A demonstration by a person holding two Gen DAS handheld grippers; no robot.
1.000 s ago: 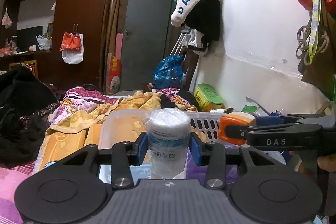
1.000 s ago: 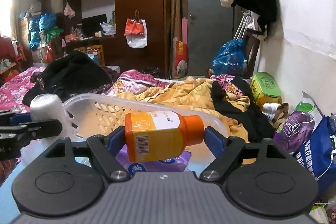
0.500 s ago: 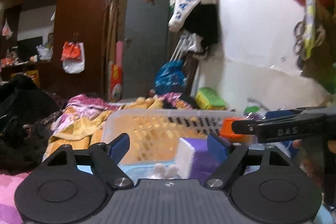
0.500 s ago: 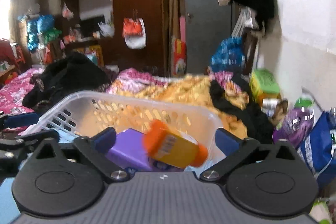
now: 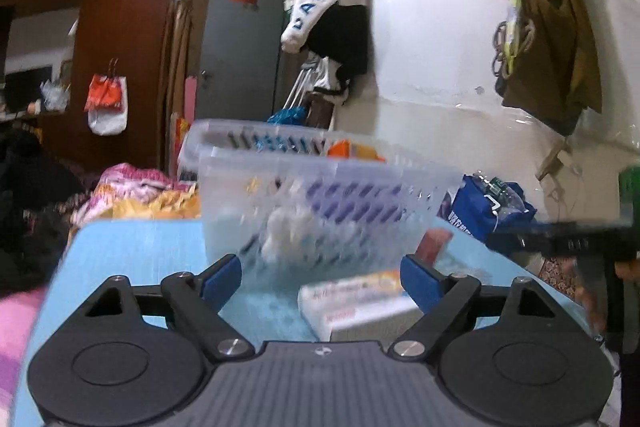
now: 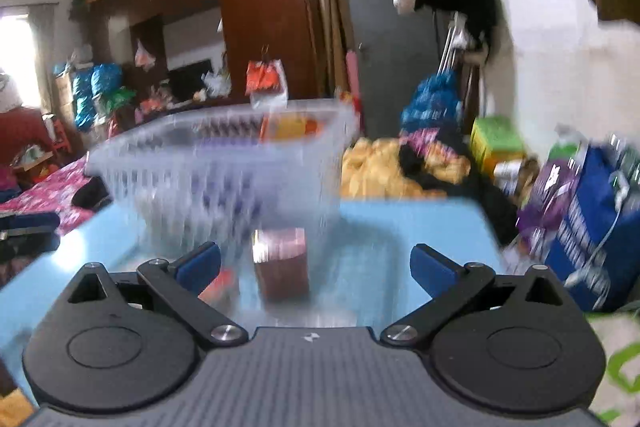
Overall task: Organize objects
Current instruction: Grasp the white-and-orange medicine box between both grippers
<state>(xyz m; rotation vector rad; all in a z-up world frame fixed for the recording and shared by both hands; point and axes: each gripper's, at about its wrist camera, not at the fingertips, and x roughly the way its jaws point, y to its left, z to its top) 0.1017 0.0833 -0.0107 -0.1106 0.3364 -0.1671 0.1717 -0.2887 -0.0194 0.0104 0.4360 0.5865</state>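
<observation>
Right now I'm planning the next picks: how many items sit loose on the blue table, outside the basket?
2 seen clearly: a white box between the left gripper's fingers, and a reddish-brown box beside the basket. A blurred orange item may be a third.

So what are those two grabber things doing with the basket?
A person is tidying small things into the clear basket on the blue table. Both grabbers, left gripper and right gripper, are open and empty. The orange bottle lies inside the basket. A white box and brown box wait outside.

The right gripper (image 6: 316, 265) gapes empty before a brown box (image 6: 282, 261) and basket (image 6: 224, 163).
</observation>
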